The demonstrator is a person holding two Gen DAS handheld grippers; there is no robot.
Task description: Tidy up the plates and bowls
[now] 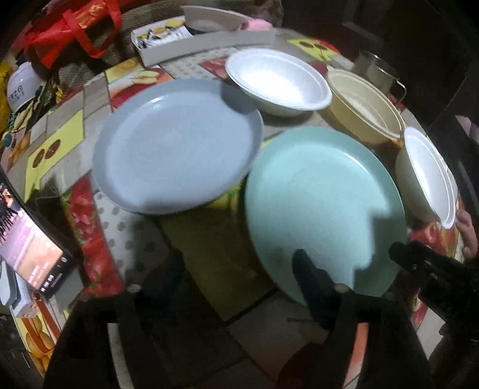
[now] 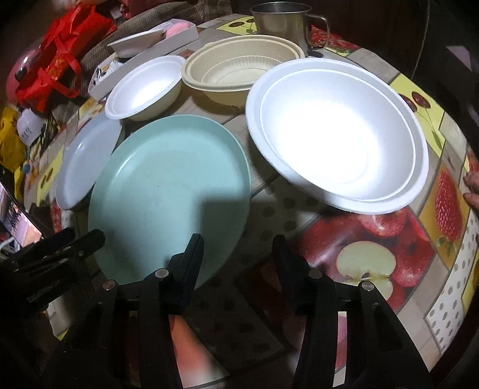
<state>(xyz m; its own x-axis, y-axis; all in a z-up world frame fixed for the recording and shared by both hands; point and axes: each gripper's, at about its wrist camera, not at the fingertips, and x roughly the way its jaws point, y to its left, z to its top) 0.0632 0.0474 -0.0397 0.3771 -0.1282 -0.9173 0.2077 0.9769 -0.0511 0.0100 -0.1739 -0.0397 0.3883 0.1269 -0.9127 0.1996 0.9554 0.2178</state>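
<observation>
Both tools gape, empty. Slide the right tool (image 2: pixel 238 254) squarely onto the green plate's (image 2: pixel 167 191) near rim just ahead; left tool (image 1: pixel 239 269) stays clear.

The green plate (image 2: pixel 167 191) right in front of the right claw (image 2: pixel 238 248) looks like smooth, matt plastic. The gray plate (image 2: pixel 85 158), far to its left, has a shiny rim. The big white bowl (image 2: pixel 338 134) ahead on the right looks like soft foam. The metal cup (image 2: pixel 281 19) far ahead is dull and silvery. The tablecloth (image 2: pixel 374 239) under the claw is glossy.
</observation>
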